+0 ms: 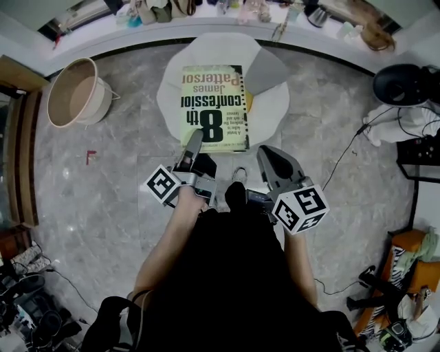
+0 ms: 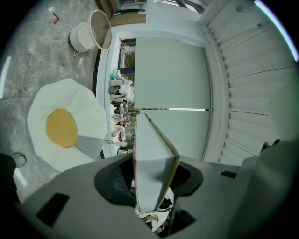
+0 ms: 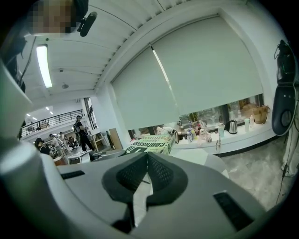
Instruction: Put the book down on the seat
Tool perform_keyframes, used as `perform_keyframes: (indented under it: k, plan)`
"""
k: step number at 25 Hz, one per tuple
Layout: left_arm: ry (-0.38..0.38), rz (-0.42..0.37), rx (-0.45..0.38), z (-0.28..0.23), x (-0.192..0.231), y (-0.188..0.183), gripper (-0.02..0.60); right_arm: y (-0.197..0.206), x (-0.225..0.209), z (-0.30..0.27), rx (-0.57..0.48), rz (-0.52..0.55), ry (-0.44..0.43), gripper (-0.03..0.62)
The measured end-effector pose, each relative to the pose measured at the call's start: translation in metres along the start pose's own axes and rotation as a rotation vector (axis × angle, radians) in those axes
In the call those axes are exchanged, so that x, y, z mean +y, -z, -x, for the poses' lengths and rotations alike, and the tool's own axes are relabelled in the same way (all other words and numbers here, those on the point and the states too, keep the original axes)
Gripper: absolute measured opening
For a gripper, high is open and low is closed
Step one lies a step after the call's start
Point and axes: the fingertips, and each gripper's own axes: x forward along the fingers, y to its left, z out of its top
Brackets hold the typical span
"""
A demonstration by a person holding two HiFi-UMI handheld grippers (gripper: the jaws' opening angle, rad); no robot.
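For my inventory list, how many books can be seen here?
1: the book, held by the left gripper above the white seat. More may hide in the windowsill clutter.

There is one book (image 1: 214, 106), one white egg-shaped seat (image 1: 273, 96) and one beige bucket (image 1: 100, 100). There are two grippers, the left gripper (image 1: 194, 137) and the right gripper (image 1: 272, 155), each with one marker cube, so two cubes. One red scrap (image 1: 91, 157) lies on the floor. One kettle (image 3: 232, 126) stands on the windowsill.
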Motion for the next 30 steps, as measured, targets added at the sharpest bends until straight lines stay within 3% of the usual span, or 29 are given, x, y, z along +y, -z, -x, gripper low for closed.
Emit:
perform_keyframes:
  k: [6,22,30]
  plan:
    - [-0.005,-0.008,-0.02,-0.062,-0.001,0.007,0.179,-0.028,-0.057,-0.028,0.015,-0.013,-0.033,0.015]
    - [-0.015,-0.005,-0.072,-0.069,0.0,0.009,0.179,-0.023,-0.082,-0.035,0.052,-0.057,-0.069,0.015]
    - [0.006,-0.006,-0.038,-0.073,0.007,0.003,0.179,-0.017,-0.077,-0.038,0.038,-0.056,-0.043,0.015]
